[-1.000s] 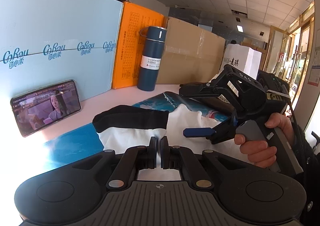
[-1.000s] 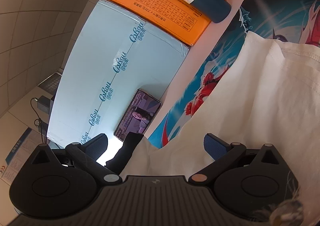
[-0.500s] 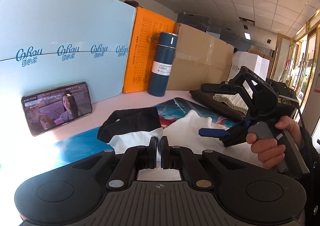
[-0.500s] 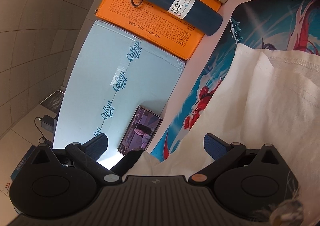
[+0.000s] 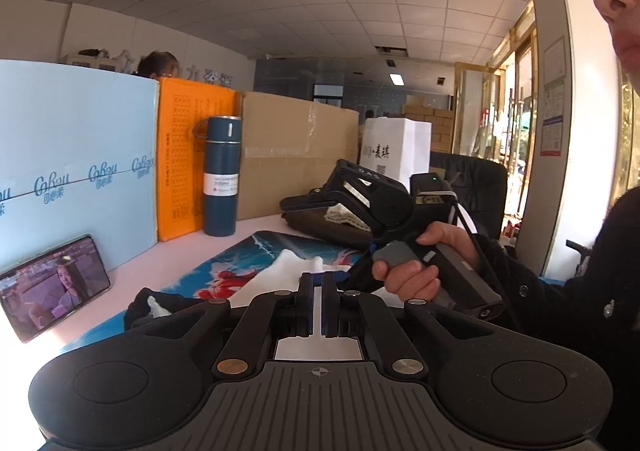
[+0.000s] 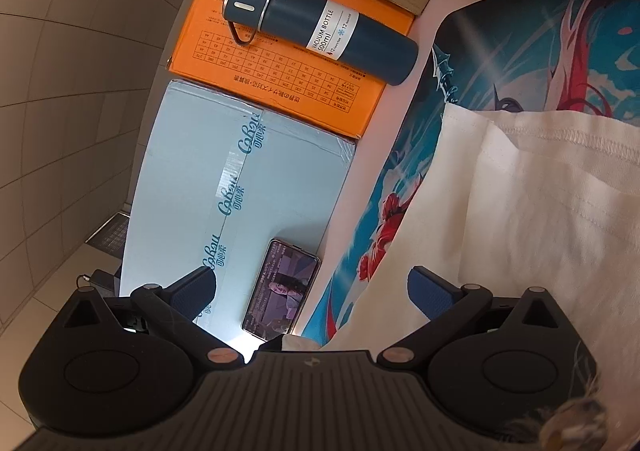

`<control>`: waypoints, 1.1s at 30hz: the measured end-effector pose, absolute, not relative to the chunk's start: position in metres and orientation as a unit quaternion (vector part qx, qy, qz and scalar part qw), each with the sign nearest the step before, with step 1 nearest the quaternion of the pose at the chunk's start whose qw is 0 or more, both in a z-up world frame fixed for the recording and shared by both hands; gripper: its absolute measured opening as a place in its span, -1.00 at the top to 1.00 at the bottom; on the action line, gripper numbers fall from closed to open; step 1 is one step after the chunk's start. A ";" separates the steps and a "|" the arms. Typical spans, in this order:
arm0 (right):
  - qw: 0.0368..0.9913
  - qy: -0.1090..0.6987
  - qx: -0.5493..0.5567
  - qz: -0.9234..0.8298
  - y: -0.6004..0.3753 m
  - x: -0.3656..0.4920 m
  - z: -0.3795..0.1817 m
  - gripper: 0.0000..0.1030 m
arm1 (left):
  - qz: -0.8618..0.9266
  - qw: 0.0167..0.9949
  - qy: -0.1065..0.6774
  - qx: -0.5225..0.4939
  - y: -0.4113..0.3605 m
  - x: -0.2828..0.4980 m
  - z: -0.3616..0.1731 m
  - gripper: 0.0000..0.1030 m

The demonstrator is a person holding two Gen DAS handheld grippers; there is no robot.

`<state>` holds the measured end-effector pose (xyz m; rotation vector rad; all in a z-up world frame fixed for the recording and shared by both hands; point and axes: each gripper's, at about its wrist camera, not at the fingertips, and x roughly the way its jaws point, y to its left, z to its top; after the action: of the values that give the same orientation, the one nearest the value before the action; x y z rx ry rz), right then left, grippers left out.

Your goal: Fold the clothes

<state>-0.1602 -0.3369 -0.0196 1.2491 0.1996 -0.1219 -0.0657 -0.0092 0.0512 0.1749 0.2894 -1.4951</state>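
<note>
A white T-shirt (image 6: pixel 536 211) with a black sleeve (image 5: pixel 160 305) lies on a blue printed mat (image 6: pixel 520 51). My left gripper (image 5: pixel 319 283) is shut on the white fabric and holds it lifted; cloth shows between and below the fingers. My right gripper (image 6: pixel 312 287) is open, its blue pads (image 6: pixel 430 291) spread wide, one over the shirt's edge, nothing between them. In the left wrist view the right gripper (image 5: pixel 360 207) is held in a hand just right of my left gripper, above the shirt (image 5: pixel 296 267).
A dark blue vacuum bottle (image 5: pixel 220 175), an orange box (image 5: pixel 188 155), a light blue box (image 5: pixel 76 171) and a cardboard box (image 5: pixel 296 155) line the table's far side. A phone (image 5: pixel 52 285) leans on the blue box. Dark folded clothes (image 5: pixel 324 225) lie behind the mat.
My left gripper has risen and tilted up with the white fabric, and the black sleeve has dropped lower in view. The right gripper stayed open and moved closer to the left gripper.
</note>
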 end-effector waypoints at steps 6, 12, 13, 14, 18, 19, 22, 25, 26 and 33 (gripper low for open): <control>0.805 0.094 0.582 -0.058 -0.335 -0.160 -0.020 -1.00 | -0.543 0.814 0.178 0.105 -0.009 -0.056 0.043 -0.27; 0.804 0.095 0.584 -0.056 -0.336 -0.160 -0.020 -1.00 | -0.520 0.803 0.285 0.063 -0.031 -0.021 0.031 -0.55; 0.804 0.095 0.584 -0.056 -0.336 -0.160 -0.019 -1.00 | -0.515 0.800 0.304 0.053 -0.035 -0.013 0.028 -0.55; 0.804 0.095 0.584 -0.056 -0.336 -0.160 -0.019 -1.00 | -0.507 0.797 0.326 0.035 -0.039 -0.002 0.024 -0.55; 0.803 0.095 0.586 -0.056 -0.335 -0.160 -0.019 -1.00 | -0.492 0.783 0.380 -0.025 -0.053 0.042 0.010 -0.53; 0.803 0.095 0.586 -0.056 -0.335 -0.160 -0.019 -1.00 | -0.494 0.774 0.394 -0.037 -0.058 0.051 0.006 -0.53; 0.802 0.094 0.588 -0.056 -0.335 -0.160 -0.020 -1.00 | -0.493 0.765 0.410 -0.063 -0.067 0.065 -0.003 -0.47; 0.801 0.093 0.589 -0.056 -0.335 -0.159 -0.020 -1.00 | -0.502 0.782 0.369 -0.013 -0.072 0.055 0.004 0.51; 0.800 0.093 0.590 -0.056 -0.335 -0.159 -0.020 -1.00 | -0.508 0.788 0.349 0.009 -0.073 0.051 0.008 0.66; 0.798 0.069 0.596 -0.055 -0.339 -0.165 -0.019 -1.00 | -0.573 0.779 0.183 0.179 -0.078 -0.006 0.046 0.88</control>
<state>-0.1645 -0.3394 -0.0193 1.2782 0.1486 -0.1186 -0.0061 -0.0779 0.0463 0.3871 0.3953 -1.2383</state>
